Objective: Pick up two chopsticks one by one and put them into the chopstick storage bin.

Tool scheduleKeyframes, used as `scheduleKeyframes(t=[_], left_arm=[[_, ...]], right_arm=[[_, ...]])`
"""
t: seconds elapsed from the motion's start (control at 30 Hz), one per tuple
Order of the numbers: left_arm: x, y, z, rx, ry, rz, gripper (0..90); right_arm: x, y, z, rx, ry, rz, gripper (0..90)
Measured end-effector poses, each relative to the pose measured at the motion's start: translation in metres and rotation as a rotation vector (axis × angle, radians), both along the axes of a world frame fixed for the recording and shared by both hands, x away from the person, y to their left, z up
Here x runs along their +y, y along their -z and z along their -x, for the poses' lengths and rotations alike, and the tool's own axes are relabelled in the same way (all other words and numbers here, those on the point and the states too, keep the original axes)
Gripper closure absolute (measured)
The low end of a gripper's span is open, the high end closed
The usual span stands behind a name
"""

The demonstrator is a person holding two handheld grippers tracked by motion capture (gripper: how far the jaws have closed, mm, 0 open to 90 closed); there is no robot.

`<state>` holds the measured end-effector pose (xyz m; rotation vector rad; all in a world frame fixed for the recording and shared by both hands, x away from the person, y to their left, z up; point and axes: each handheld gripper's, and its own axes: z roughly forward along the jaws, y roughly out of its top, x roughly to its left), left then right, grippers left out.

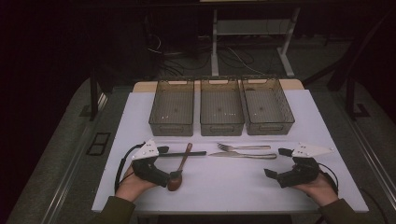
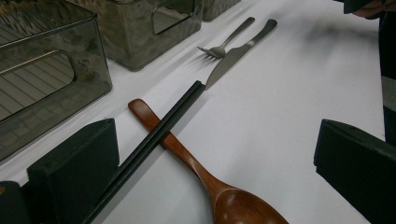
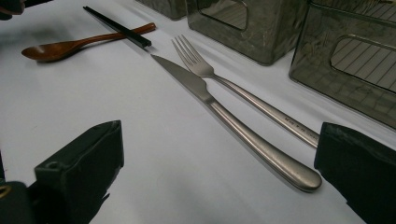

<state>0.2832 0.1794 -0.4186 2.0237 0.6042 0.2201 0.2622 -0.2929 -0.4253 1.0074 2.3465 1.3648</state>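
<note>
Smoked-plastic bins (image 1: 172, 108) stand beyond both my grippers, bare inside, so I judge sorting hasn't begun. My left gripper (image 1: 164, 164) and right gripper (image 1: 275, 163) gape wide, holding nothing. Between left's jaws lie chopsticks (image 2: 154, 140) crossing the wooden spoon (image 2: 196, 168), handle pointing binward. Ahead of right: knife (image 3: 233, 119), fork (image 3: 243, 93), tips toward left. Next: close on one.

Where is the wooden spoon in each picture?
High view: the spoon lies at lower left of the table, bowl beside the left gripper.
Left gripper view: the spoon runs from centre down to the bottom edge, between the jaws.
Right gripper view: the spoon is far off at upper left.
Shared landmark: the black chopsticks lying across its handle.
</note>
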Motion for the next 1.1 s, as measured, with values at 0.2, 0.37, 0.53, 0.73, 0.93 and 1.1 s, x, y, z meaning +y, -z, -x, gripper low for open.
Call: scheduleKeyframes(t=[0.2, 0.37, 0.53, 0.73, 0.93, 1.1], left_arm=[[-0.001, 0.0, -0.003, 0.009, 0.005, -0.009, 0.0], [-0.001, 0.001, -0.006, 0.023, 0.0, -0.024, 4.7], [0.0, -0.001, -0.013, 0.03, 0.02, -0.022, 13.8], [-0.001, 0.0, -0.026, 0.038, 0.02, -0.021, 18.4], [-0.006, 0.003, -0.037, 0.048, 0.027, -0.044, 29.5], [-0.013, 0.005, -0.05, 0.068, 0.049, -0.07, 41.5]], right_arm=[[-0.002, 0.001, 0.0, 0.004, 0.002, -0.005, 0.9], [-0.002, 0.001, 0.0, 0.004, -0.006, -0.013, 0.9], [0.001, 0.001, 0.0, 0.008, -0.009, 0.005, 0.9], [0.001, 0.001, -0.001, 0.007, -0.005, 0.007, 0.9], [0.0, 0.002, -0.001, 0.011, -0.001, 0.005, 0.9], [0.0, 0.002, -0.001, 0.014, 0.002, 0.006, 0.9]])
